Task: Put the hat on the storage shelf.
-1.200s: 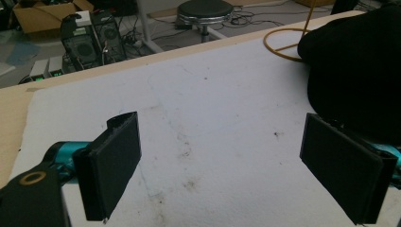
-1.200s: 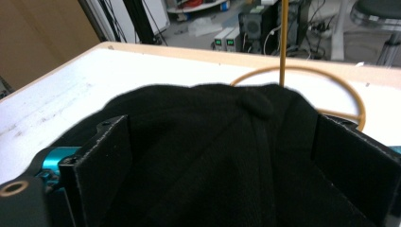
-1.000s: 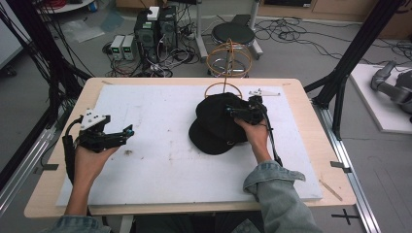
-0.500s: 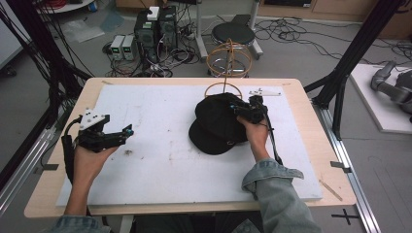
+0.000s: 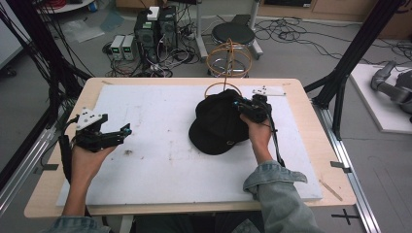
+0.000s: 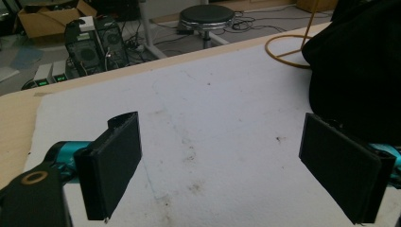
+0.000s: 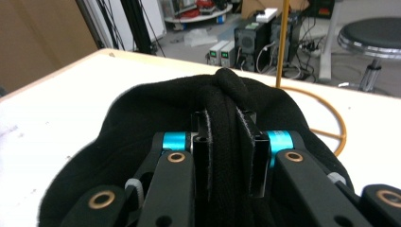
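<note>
A black cap (image 5: 218, 124) lies on the white mat (image 5: 160, 165) covering the wooden table, right of centre, its brim toward the person and its crown just in front of an orange wire stand (image 5: 228, 60) at the far edge. The fabric is soft, dark and rumpled. The right hand reaches forward from a denim sleeve (image 5: 274, 182) to the cap's right side. The right gripper (image 7: 227, 142) has just been closing, and its jaws now pinch a bunched fold of the cap's crown between them. The left gripper (image 6: 236, 161) rests at the mat's left edge, well apart from the cap, jaws spread wide with nothing between them.
</note>
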